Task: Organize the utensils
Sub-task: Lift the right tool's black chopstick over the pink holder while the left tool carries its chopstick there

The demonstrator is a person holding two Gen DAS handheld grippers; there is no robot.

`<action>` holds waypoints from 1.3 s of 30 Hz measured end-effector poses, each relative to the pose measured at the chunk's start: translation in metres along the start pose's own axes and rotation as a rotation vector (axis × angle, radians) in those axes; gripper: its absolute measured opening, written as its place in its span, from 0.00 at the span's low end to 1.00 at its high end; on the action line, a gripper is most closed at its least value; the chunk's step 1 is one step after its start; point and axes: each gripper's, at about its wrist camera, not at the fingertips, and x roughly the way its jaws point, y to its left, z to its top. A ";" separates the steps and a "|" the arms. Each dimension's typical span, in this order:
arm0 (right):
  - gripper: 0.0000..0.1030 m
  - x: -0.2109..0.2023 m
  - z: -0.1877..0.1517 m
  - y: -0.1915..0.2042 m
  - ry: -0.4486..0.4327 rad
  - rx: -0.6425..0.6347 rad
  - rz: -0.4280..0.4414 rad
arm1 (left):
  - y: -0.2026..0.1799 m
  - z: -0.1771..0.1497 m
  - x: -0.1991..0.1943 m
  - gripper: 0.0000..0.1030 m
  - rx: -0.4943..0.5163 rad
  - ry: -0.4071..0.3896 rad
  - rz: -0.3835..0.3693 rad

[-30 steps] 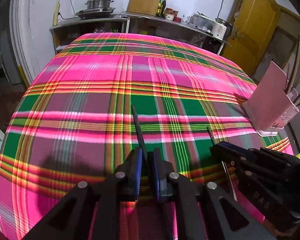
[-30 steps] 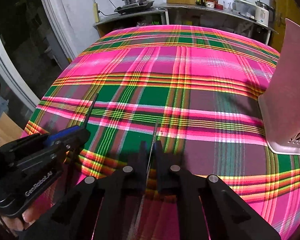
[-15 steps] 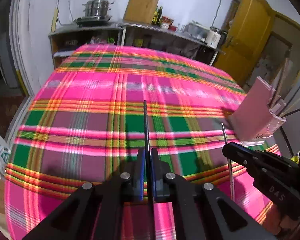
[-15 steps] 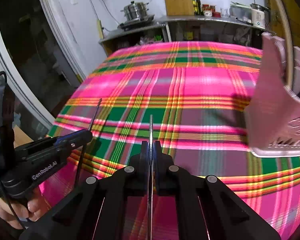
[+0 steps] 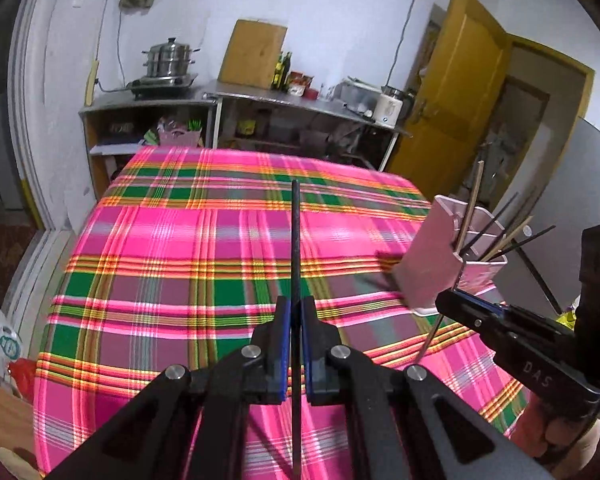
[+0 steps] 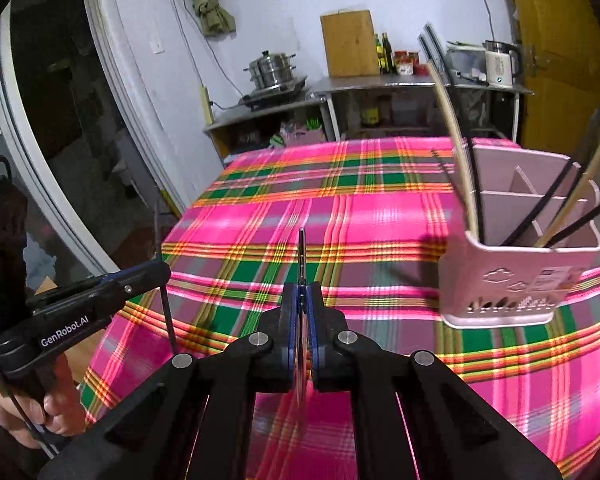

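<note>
The left gripper [image 5: 295, 344] is clamped on a black chopstick [image 5: 295, 248] that runs straight up between its blue pads [image 5: 285, 344] and points forward over the plaid cloth [image 5: 180, 264]. In the right wrist view the same gripper [image 6: 156, 274] appears at the left edge, with the chopstick [image 6: 160, 248] standing nearly upright through its tip, above the near left corner of the table.

The right gripper [image 6: 301, 320] is closed on a thin metal utensil [image 6: 301, 256], seen edge-on, whose tip rises just past the pads [image 6: 290, 320]; what kind of utensil it is cannot be told. From the left wrist view this gripper [image 5: 446, 306] sits at the right, and the thin metal piece [image 5: 432, 336] slants through its tip, just beside the pink holder [image 5: 428, 268].

The holder [image 6: 500, 280] stands upright on the cloth near the right side of the table, well apart from the left gripper. It is divided into compartments by inner walls. Several black chopsticks [image 6: 540, 208] and wooden chopsticks [image 6: 452, 128] lean out of it at different angles; one pale wooden stick stands in the left compartment, and others lean from the front right one.

Behind the table a counter [image 6: 380, 84] carries a steel pot [image 6: 272, 68], a wooden board [image 6: 350, 44], bottles [image 6: 384, 54] and a white kettle [image 6: 498, 62]. A yellow door [image 5: 456, 92] stands open at the right of the left wrist view.
</note>
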 end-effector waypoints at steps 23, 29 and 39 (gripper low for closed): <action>0.05 -0.076 -0.003 -0.020 -0.102 0.019 -0.044 | -0.069 0.004 -0.043 0.05 0.090 -0.031 -0.077; 0.05 -0.094 -0.005 -0.026 -0.120 0.025 -0.063 | -0.089 0.005 -0.041 0.05 0.123 -0.025 -0.104; 0.05 -0.107 -0.010 -0.049 -0.128 0.063 -0.092 | -0.117 0.002 -0.021 0.05 0.152 0.011 -0.147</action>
